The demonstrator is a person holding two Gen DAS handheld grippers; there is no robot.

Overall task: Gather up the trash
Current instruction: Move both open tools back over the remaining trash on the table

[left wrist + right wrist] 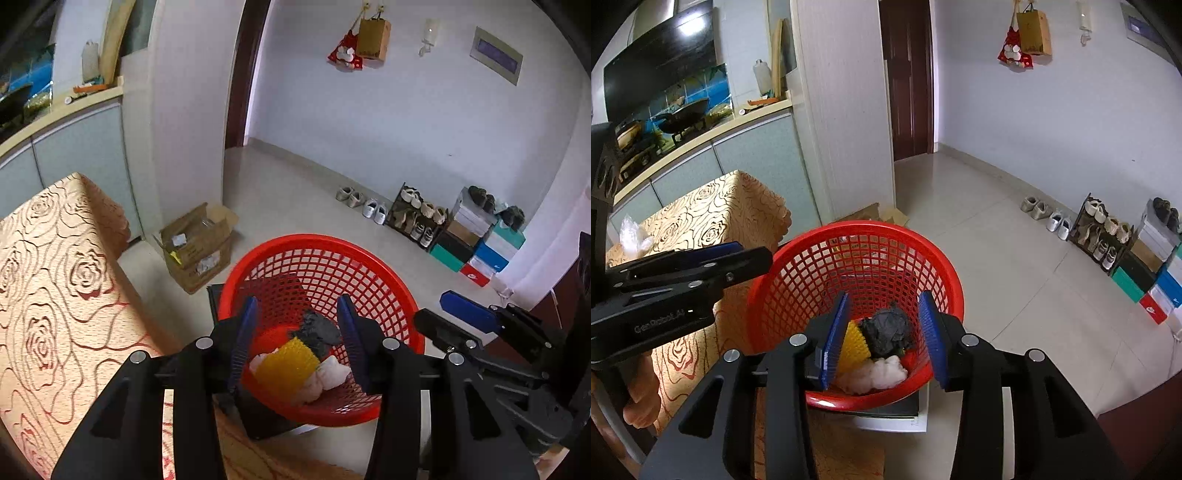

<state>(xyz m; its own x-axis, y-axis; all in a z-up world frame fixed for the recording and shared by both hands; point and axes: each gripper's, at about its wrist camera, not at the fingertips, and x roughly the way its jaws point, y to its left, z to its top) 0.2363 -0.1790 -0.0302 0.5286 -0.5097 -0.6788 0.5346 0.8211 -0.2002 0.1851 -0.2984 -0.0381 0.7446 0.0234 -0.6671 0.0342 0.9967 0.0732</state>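
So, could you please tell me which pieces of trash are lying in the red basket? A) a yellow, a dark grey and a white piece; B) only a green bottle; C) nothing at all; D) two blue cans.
A: the red basket holds a yellow piece, a dark grey wad and white crumpled paper.

- The left tongs [297, 341] have a matte black frame of flat angular arms; each arm carries a round silver screw head near its joint, four of them in the left wrist view.
- Its two fingers [246, 339] are faced with blue pads that have fine ribs, like a comb.
- The right tongs [882, 338] are of the same make; black arms with triangular cut-outs, four silver screws, and blue ribbed pads [932, 338] on both fingers.
- From the side, in the right wrist view, the left tongs show a long black body with small silver rivets and a pale, faint marking that seems to read "GenRobot_AI".
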